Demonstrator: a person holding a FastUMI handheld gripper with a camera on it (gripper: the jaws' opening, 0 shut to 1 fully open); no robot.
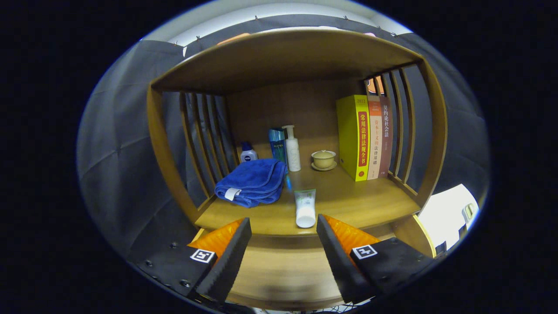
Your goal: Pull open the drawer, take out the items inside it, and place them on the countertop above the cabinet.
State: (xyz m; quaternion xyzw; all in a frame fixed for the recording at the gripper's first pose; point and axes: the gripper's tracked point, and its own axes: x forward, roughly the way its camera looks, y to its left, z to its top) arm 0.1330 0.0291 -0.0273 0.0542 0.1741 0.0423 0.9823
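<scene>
Claw (283, 257) gapes wide, empty, just short of the tube (304, 208), which lies on the desk (348, 205) right of the towel (253, 181). We judge the tube light, squashy, slippery; pinch mid-body.

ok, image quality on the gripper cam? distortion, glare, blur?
Gripper view: strong fisheye bend, the shelf top bows into an arc; the towel, tube and books are sharp; a blown-out white patch sits beyond the shelf's right post; the gripper has open jaws, holding nothing.
</scene>
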